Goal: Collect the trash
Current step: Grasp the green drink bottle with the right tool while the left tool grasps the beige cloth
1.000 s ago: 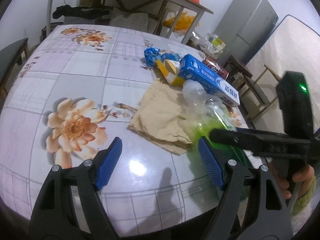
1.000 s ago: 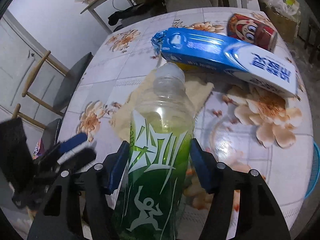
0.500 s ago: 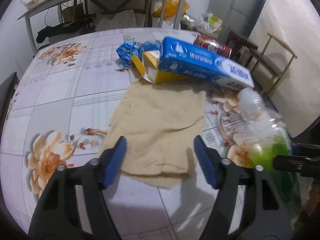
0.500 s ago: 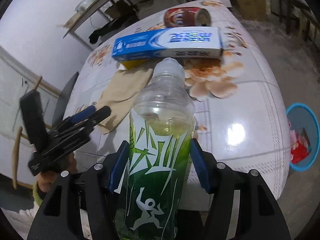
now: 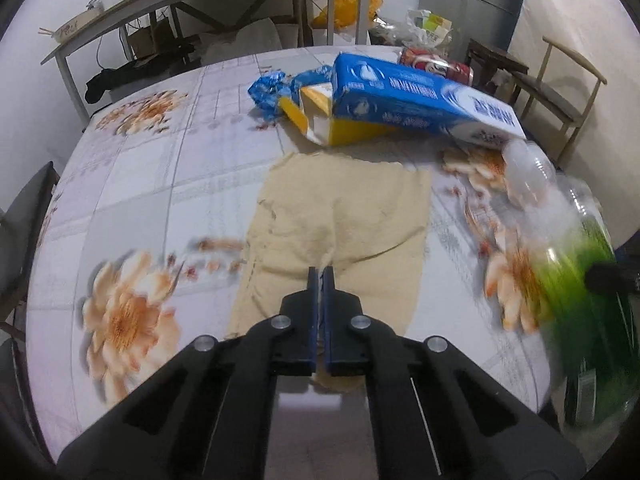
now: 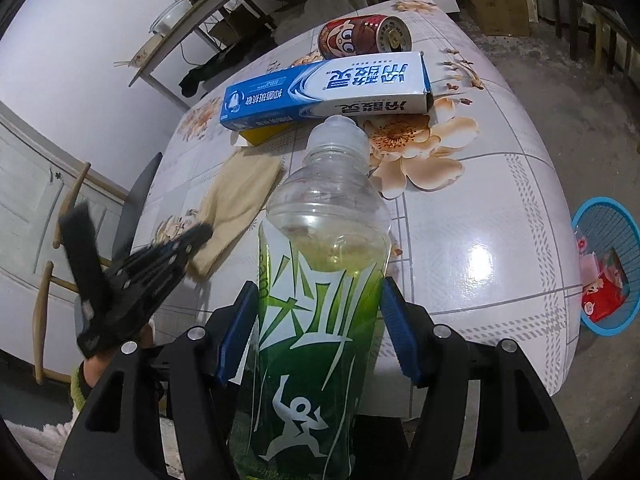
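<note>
The left gripper sits at 6 o'clock in its own view, its blue pads pressed together on a pinch of the cloth; a small ridge of fabric rises between the tips. The cloth is beige, soft and nappy, with frayed edges, lying flat on the glossy floral table. My reading: this is the pick-up step for the cloth, and the next move calls for a lift clear of the table without dragging the boxes at 12 o'clock.

Those are a torn yellow carton with a long blue toothpaste box leaning on it, both stiff card, a crinkled blue wrapper to their left, and a red can on its side behind.

The right gripper clamps a clear ribbed plastic bottle, green-labelled, with some yellowish liquid inside. The blue mesh bin stands on the floor at 3 o'clock, likely the bottle's destination.
</note>
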